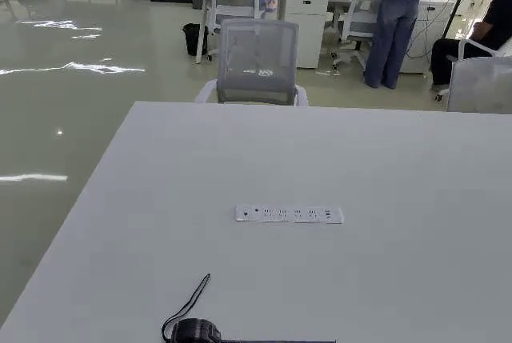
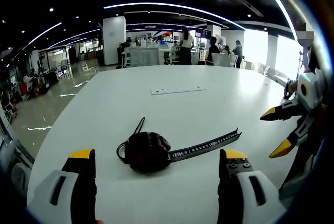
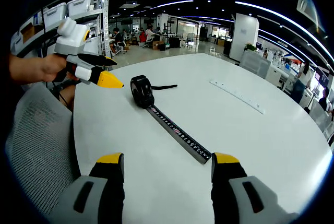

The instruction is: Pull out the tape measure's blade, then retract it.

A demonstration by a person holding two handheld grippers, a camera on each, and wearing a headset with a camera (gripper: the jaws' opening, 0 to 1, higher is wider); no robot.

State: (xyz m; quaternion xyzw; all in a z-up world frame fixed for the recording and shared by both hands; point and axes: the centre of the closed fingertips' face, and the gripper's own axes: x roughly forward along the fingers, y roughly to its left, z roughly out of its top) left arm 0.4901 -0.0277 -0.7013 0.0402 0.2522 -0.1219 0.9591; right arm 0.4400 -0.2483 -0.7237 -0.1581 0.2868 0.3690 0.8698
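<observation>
Now | tape measure (image 2: 147,151) sits on the white table (image 1: 240,159), near your edge | its blade (image 3: 177,128) lies drawn out flat, tip near your right gripper (image 3: 167,157), seemingly not touching | your left gripper (image 2: 157,155) faces the case | both grippers spread wide, holding nothing.

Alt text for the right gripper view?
A black tape measure lies on a white table, its blade pulled out toward the right gripper, whose open yellow-tipped jaws rise near the blade's end. The left gripper, open and held in a hand, hovers beside it at upper left.
</observation>
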